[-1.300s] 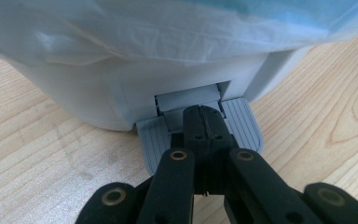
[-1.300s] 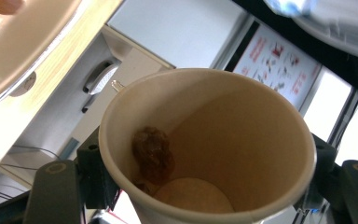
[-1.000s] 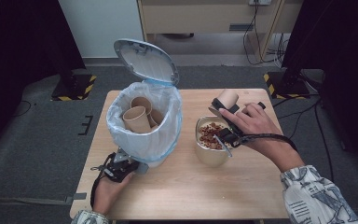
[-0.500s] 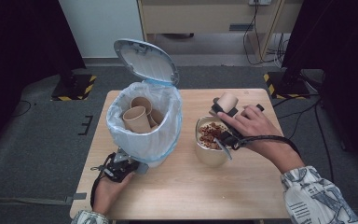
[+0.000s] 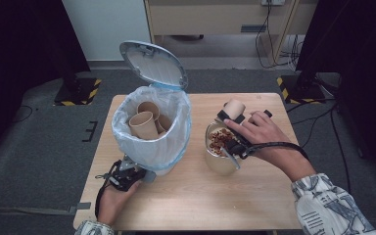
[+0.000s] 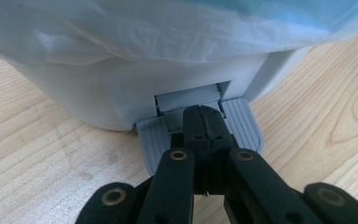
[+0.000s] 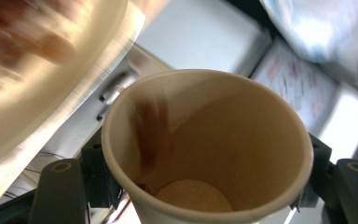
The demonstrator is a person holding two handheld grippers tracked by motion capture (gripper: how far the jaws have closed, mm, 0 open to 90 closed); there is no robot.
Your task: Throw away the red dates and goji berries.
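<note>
A white pedal bin [image 5: 152, 152] lined with a pale bag stands on the table's left half, its lid [image 5: 152, 64] raised. Several empty paper cups [image 5: 143, 124] lie inside it. My left gripper [image 5: 137, 175] [image 6: 204, 117] is shut, and its tips rest on the bin's grey pedal [image 6: 243, 127]. My right gripper [image 5: 231, 113] [image 7: 205, 161] is shut on a paper cup [image 5: 235, 106] [image 7: 228, 135]. The cup lies tilted on its side beside a tan bowl [image 5: 219, 164] of brown food pieces. A brown streak marks the cup's inner wall.
The wooden table [image 5: 254, 196] stands on a grey floor. A white utensil [image 5: 231, 159] leans at the bowl's rim. Black stands with striped bases [image 5: 298, 88] sit on the floor behind the table, with cables beside them.
My right hand has shifted slightly toward the bowl with the cup in it. The left gripper has stayed on the pedal and the lid has stayed up.
</note>
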